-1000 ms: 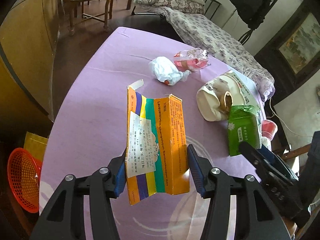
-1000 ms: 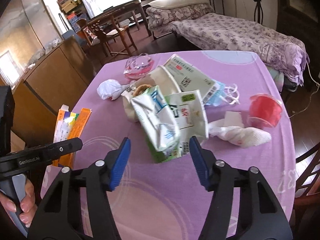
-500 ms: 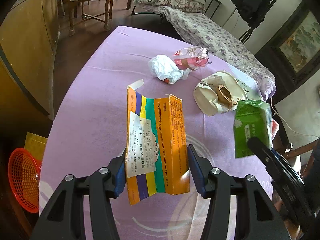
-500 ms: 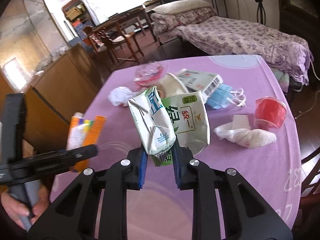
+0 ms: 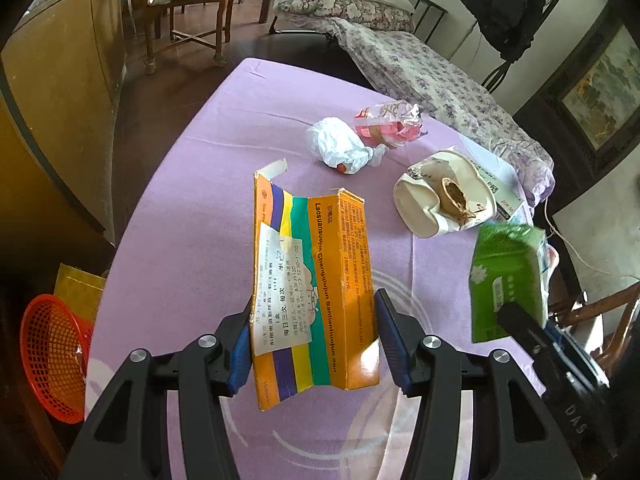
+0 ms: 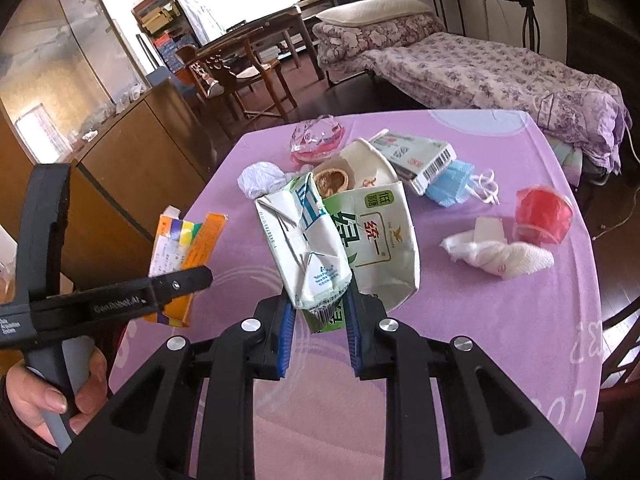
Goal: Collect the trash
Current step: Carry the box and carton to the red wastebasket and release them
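While clamped, crushed carton (image 6: 316, 256) sits between right gripper (image 6: 316, 332) fingers (image 6: 286, 332).

Your left gripper (image 5: 312, 344), matt black plastic with ribbed blue pads, pinches a creased cardboard medicine box (image 5: 312, 280) bearing a paper label. Your right gripper (image 6: 316, 328) clamps a crumpled, glossy coated-paper drink carton (image 6: 340, 244). The tablecloth (image 6: 500, 320) looks like smooth purple cloth; the basket (image 5: 52, 360) is orange plastic mesh.
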Available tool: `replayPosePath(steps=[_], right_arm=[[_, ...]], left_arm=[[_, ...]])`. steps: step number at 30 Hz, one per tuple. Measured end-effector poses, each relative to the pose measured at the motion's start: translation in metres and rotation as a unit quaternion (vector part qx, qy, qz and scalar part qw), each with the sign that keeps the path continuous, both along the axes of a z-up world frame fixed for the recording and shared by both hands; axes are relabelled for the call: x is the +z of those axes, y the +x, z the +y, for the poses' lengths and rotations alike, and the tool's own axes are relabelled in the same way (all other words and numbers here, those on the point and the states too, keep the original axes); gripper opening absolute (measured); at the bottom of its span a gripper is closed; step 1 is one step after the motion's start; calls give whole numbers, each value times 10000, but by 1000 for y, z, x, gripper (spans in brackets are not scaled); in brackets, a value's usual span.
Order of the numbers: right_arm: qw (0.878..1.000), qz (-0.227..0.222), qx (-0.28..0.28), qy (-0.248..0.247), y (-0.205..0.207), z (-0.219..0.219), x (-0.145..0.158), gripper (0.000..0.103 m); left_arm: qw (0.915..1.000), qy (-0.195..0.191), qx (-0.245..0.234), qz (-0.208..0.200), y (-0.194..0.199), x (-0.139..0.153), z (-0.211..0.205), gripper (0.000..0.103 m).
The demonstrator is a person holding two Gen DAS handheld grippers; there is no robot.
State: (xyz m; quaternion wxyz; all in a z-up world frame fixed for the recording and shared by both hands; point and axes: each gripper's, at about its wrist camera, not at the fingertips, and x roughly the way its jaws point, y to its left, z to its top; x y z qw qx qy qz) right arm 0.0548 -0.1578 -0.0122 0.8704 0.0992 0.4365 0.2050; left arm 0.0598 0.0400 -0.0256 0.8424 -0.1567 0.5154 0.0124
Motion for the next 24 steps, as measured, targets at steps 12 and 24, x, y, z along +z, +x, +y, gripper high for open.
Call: replayPosePath(steps=[12,24], right_arm=[[9976,-29,690,47,-56,45,15,24],[9807,-134,1944,178,-87,150,56,24]], left_arm=[[9976,-79,569,-396,-67,35,60,54],[9830,-237,1748,-505,-155,40,182,54]])
